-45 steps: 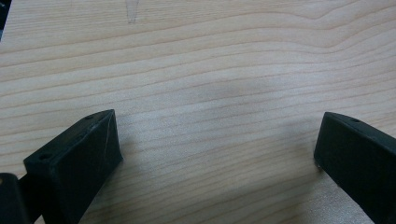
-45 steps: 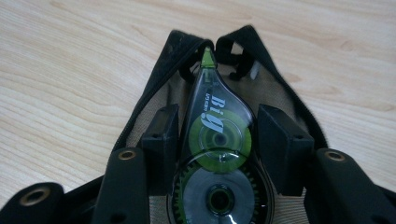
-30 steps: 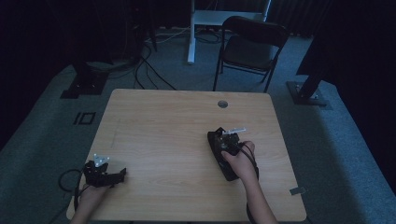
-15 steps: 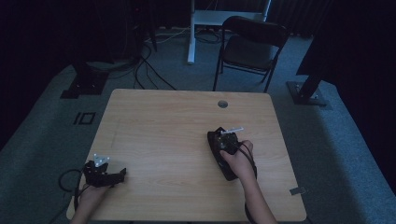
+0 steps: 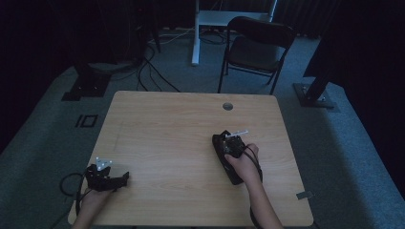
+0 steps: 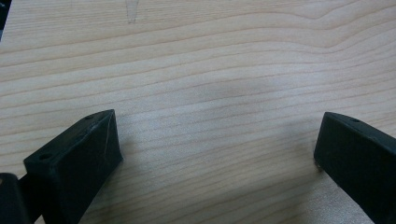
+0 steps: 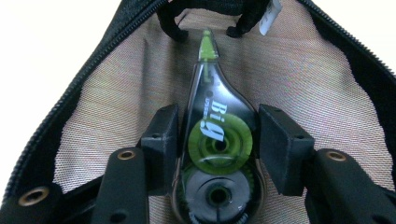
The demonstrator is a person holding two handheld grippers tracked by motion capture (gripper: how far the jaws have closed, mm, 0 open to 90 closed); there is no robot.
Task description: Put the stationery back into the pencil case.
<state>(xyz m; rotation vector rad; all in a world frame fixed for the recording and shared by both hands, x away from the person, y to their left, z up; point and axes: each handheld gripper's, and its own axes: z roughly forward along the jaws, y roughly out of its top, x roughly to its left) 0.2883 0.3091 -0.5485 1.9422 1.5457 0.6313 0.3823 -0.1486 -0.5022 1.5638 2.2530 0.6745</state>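
In the dim high view the right gripper (image 5: pixel 224 143) and the black zippered pouch (image 5: pixel 229 164) under it merge into one dark mass at about four o'clock on the pale wooden table (image 5: pixel 167 124), so the pouch's outline is hard to make out there. The right gripper view cuts the pouch off at every edge, leaving its tan mesh lining (image 7: pixel 116 88) ringed by black zipper teeth. Inside lies the clear teardrop-shaped plastic correction-tape dispenser with green reels (image 7: pixel 217 140), tip toward twelve o'clock; its lower end runs out of frame. The right gripper (image 7: pixel 217 144) clamps it at a medium width, both pads against its sides. At about seven o'clock, the left gripper (image 6: pixel 217 154) stands wide apart over bare wood, holding nothing.
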